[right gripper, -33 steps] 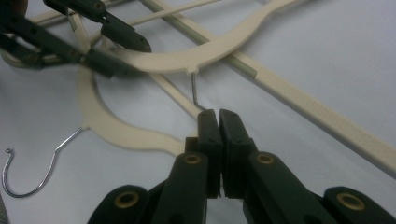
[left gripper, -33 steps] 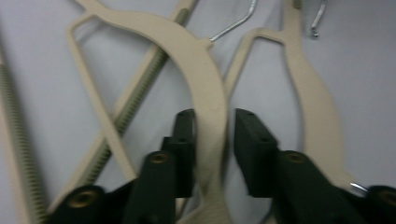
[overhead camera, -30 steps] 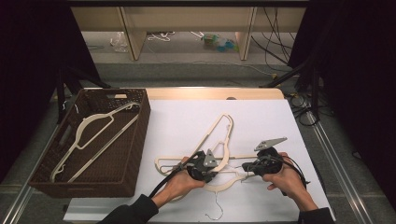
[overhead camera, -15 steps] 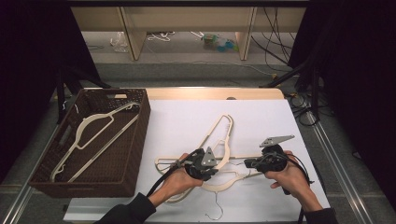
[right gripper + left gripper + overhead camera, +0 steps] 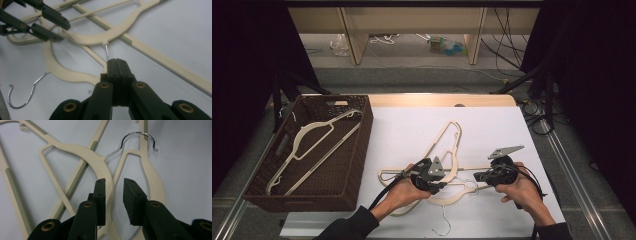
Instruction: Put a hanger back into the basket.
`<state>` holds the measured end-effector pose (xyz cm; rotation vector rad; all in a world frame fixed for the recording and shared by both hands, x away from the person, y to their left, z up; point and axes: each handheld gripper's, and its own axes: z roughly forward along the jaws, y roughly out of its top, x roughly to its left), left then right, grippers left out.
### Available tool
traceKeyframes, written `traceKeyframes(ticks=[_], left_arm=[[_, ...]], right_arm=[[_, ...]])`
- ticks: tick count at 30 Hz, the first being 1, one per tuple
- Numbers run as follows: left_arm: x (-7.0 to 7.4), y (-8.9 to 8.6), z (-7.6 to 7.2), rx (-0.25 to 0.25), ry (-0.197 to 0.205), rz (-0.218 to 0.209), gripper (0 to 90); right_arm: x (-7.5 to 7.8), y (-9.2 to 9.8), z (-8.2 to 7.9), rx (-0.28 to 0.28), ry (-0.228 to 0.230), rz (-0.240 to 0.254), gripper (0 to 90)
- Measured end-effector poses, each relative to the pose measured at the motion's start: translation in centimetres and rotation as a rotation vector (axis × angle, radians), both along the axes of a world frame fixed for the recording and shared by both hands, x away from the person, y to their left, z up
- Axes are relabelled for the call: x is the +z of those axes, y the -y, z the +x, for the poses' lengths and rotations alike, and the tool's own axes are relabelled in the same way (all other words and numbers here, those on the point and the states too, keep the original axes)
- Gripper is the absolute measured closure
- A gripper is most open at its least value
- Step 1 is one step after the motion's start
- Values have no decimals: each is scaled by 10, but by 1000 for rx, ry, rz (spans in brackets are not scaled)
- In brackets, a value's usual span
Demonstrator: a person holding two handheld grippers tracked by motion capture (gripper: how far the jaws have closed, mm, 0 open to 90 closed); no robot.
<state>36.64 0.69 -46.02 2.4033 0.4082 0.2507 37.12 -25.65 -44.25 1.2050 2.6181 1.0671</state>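
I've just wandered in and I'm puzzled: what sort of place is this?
Probably a lab or workshop set up for recording, not a home. A table under a white cover sits between black curtains, loose cables trail on the floor, and hand-held grippers handle hangers beside a basket.

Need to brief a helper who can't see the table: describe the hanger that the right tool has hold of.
On the white table, right of the brown basket, cream hangers lie crossed in a heap. The hanger meant has its wire hook pinched in the shut right tool; its neighbour's hook lies free near the front edge.
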Motion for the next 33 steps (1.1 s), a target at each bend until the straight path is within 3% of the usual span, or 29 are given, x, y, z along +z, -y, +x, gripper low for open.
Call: traceKeyframes(ticks=[3, 4, 9, 10, 12, 14, 15, 18, 19, 21, 22, 27, 33], left_arm=[[-1, 1, 0, 7, -10, 14, 652], [-3, 3, -2, 33, -22, -21, 646], [-3, 2, -1, 57, -25, -26, 569], [-2, 0, 1, 34, -20, 11, 561], [-1, -1, 2, 31, -12, 18, 550], [-2, -1, 2, 42, -26, 19, 535], [-5, 1, 1, 72, -34, -15, 531], [-6, -1, 3, 52, -35, 26, 524], [-8, 1, 2, 75, -41, -1, 518], [-10, 2, 3, 76, -44, 6, 513], [-10, 0, 4, 55, -39, 36, 511], [-15, 3, 4, 78, -48, 14, 509], [-21, 8, 5, 63, -45, 17, 514]], right_arm=[[-5, 2, 2, -17, -9, -20, 851], [-7, 1, 2, -27, -19, -26, 838], [-17, -2, 5, -55, -63, -100, 742], [-18, -2, 5, -51, -56, -104, 742], [-20, -5, 5, -46, -63, -124, 747], [-23, -9, 5, -40, -66, -152, 751], [-25, -11, 5, -46, -54, -154, 759], [-25, -16, 5, -44, -35, -205, 830], [-25, -17, 5, -50, -32, -213, 858], [-24, -16, 6, -55, -43, -216, 870], [-24, -17, 6, -54, -40, -217, 874], [-20, -15, 6, -53, -44, -202, 885], [1, -18, 2, -19, 27, -181, 889]])
